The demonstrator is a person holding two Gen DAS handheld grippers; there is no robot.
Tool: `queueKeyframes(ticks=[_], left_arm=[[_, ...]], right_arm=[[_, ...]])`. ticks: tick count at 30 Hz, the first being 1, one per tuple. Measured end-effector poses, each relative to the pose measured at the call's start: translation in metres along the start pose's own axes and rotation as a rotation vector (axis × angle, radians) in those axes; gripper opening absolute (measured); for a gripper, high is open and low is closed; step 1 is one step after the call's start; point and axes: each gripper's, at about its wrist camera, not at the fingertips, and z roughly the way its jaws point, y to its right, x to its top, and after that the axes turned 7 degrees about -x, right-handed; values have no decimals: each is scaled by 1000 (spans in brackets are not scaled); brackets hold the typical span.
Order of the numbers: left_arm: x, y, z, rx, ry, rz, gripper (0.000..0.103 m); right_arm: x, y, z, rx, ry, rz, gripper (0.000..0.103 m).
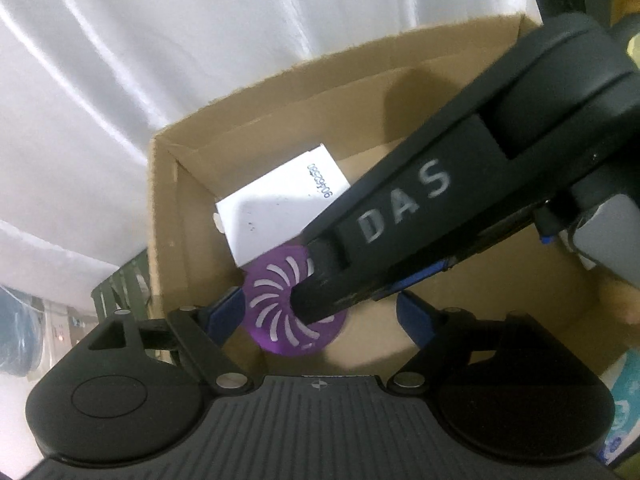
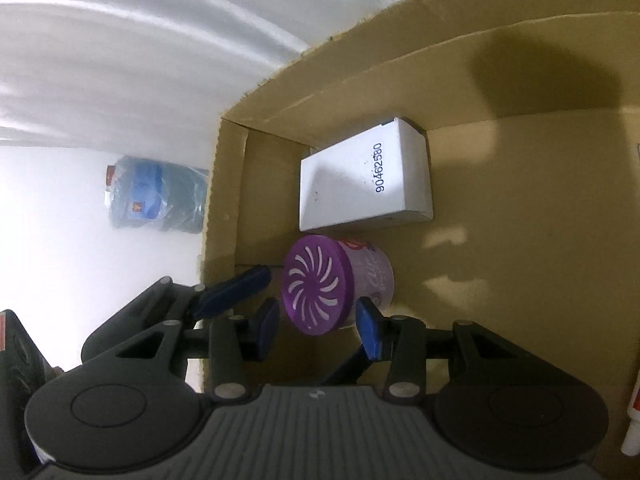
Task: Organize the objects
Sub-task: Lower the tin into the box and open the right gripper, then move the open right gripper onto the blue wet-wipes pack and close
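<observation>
Against the far left corner of the cardboard box (image 2: pixel 520 160) lies the white carton (image 2: pixel 360 176), and just beside its near edge the purple-lidded jar (image 2: pixel 320 284) lies tipped, lid facing the grippers. Nearer, the right gripper (image 2: pixel 318 326) stands open straight before it; the left gripper (image 1: pixel 324 312) is also open.

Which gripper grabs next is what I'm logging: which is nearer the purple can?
Right, apparently. The right gripper is open, with the can just ahead between its fingertips. The left gripper, also open, sits a little back at the can's side.
</observation>
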Motion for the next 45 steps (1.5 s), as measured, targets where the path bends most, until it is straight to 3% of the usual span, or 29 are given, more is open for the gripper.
queueKeyframes(ticks=[3,7,10,14,18,21,23,27,31,37,45], left_arm=[[-10,0,-20,-4,37,-16,85],[-33,-1,-58,-71,99,-71,85],[-56,-16,-88,-102,167,-106,87],[-89,5,-119,-130,255,-133,91],[-79,34,-127,-172,300,-131,94],[-98,46,-108,-192,307,-113,94],[-108,59,-98,-221,302,-118,94],[-118,73,-64,-329,245,-178,94],[-120,89,-35,-376,169,-182,94],[-115,99,-13,-442,68,-219,94],[-105,109,-4,-447,52,-185,94]], right_arm=[[-7,-1,-13,1,25,-7,46],[-28,-10,-47,10,88,-47,48],[-52,-16,-83,48,171,-71,56],[-94,-20,-131,108,292,-108,68],[-139,-16,-167,84,403,-150,82],[-169,0,-181,24,451,-146,87],[-185,17,-184,-34,474,-119,93],[-206,58,-179,-145,501,-37,93],[-208,95,-157,-210,483,44,93],[-203,124,-122,-216,412,89,93],[-195,114,-96,-170,349,4,93]])
